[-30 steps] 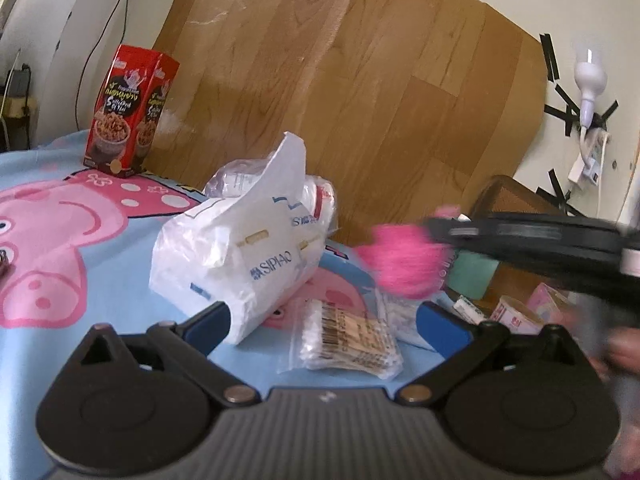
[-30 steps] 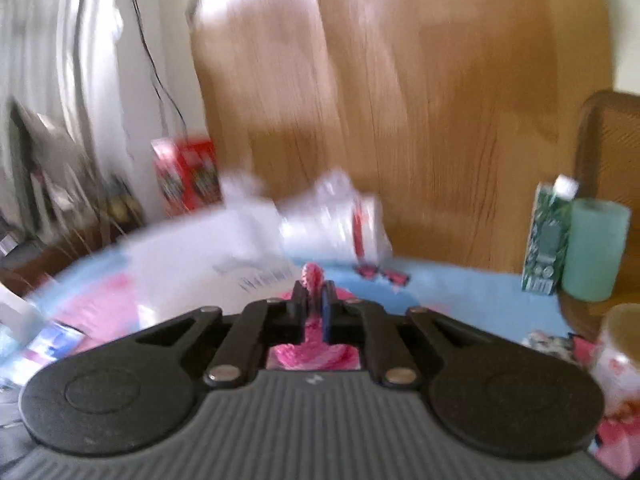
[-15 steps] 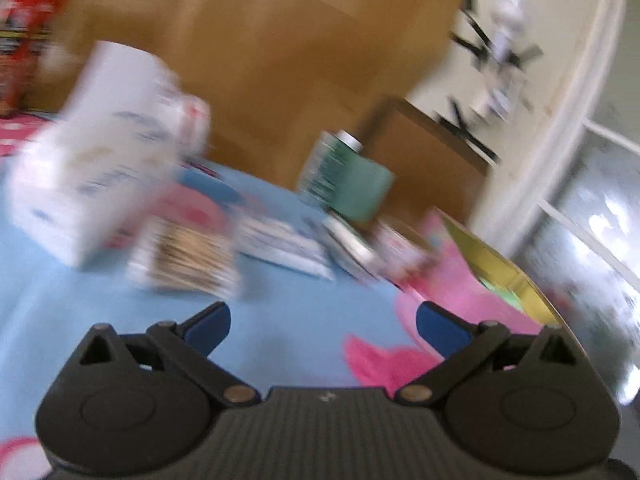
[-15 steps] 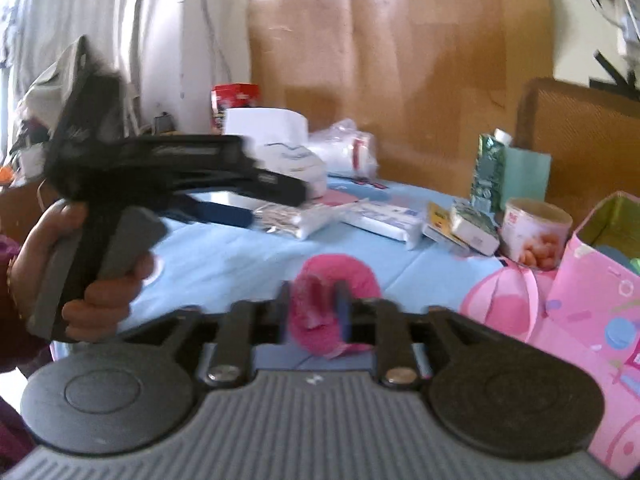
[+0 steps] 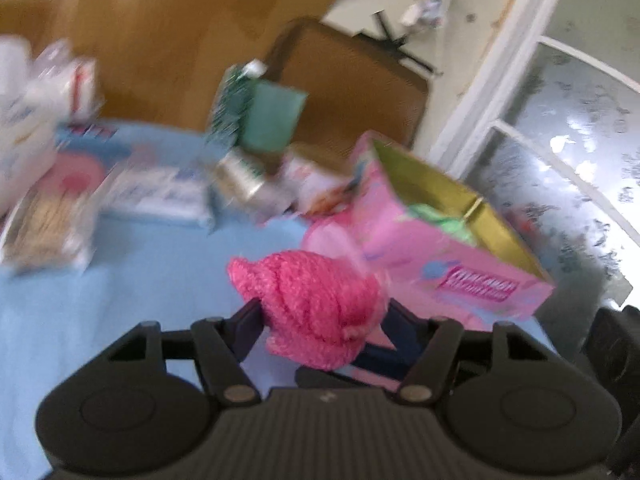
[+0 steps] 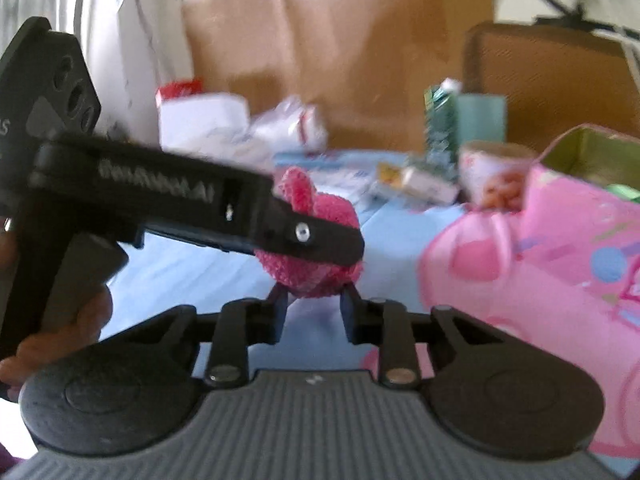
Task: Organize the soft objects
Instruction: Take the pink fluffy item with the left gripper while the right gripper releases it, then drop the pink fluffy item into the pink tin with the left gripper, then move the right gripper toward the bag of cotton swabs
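A pink knitted ball (image 5: 312,300) hangs above the blue tablecloth, just left of an open pink gift box (image 5: 460,276). My left gripper (image 5: 320,316) has the ball between its fingers, the jaws closing and the pads pressed into its sides. In the right wrist view the left gripper (image 6: 344,248) reaches in from the left, across the pink ball (image 6: 308,280). My right gripper (image 6: 314,304) sits right under the ball, jaws closing, with only the ball's lower edge at its tips. Something green (image 5: 440,216) lies inside the box.
A green carton (image 5: 232,112) and a teal cup (image 5: 276,120) stand at the back by a brown chair (image 5: 352,76). Packets of cotton swabs (image 5: 48,224), small boxes and white bags lie at the left. A hand (image 6: 60,328) holds the left gripper's handle.
The right gripper carried the pink ball down toward the pink box and loosened its pinch. The left gripper swung right from the white bags and closed around the ball.
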